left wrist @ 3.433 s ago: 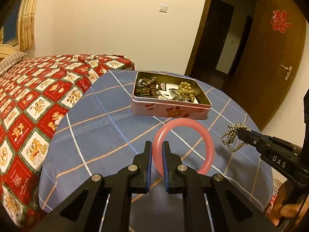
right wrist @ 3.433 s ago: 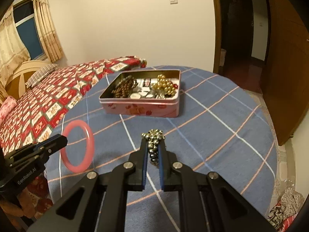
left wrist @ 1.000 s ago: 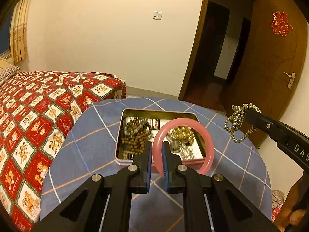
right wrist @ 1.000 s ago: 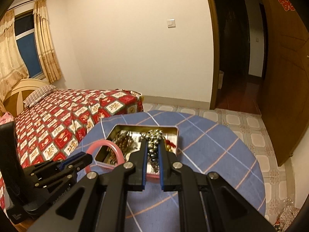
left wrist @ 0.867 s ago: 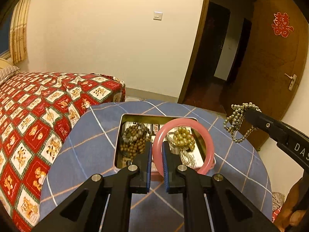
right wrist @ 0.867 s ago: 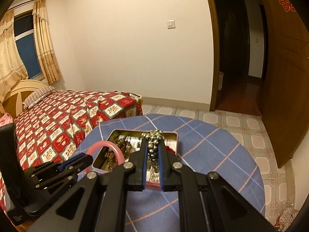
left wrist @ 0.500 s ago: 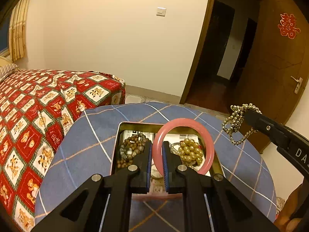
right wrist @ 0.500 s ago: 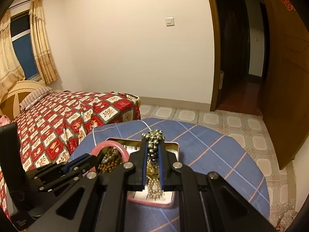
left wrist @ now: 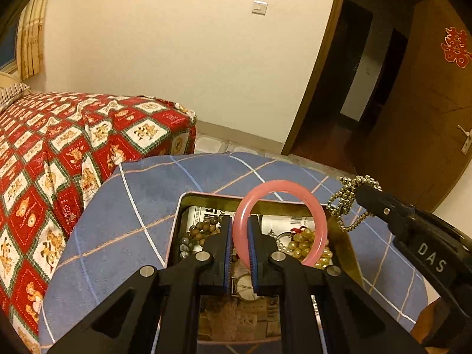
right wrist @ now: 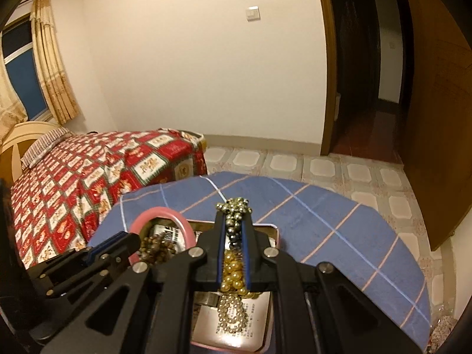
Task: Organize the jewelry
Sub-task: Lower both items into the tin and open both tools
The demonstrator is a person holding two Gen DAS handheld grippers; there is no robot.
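My left gripper (left wrist: 239,230) is shut on a pink bangle (left wrist: 312,203) and holds it above the open pink tin (left wrist: 176,227). The tin holds brown beads (left wrist: 200,231), gold beads (left wrist: 303,243), a watch (left wrist: 246,286) and papers. My right gripper (right wrist: 233,221) is shut on a silver bead chain (right wrist: 234,206) over the tin's right side (right wrist: 274,231). The chain also shows in the left wrist view (left wrist: 346,197), hanging from the right gripper (left wrist: 361,190). The bangle shows in the right wrist view (right wrist: 165,215).
The tin sits on a round table with a blue checked cloth (left wrist: 124,215). A bed with a red patterned cover (left wrist: 59,135) is to the left. A tiled floor (right wrist: 324,165) and an open wooden door (left wrist: 427,103) lie beyond.
Both grippers have risen from the tabletop and moved forward over the tin, each still holding its item. The tin now sits directly beneath them.
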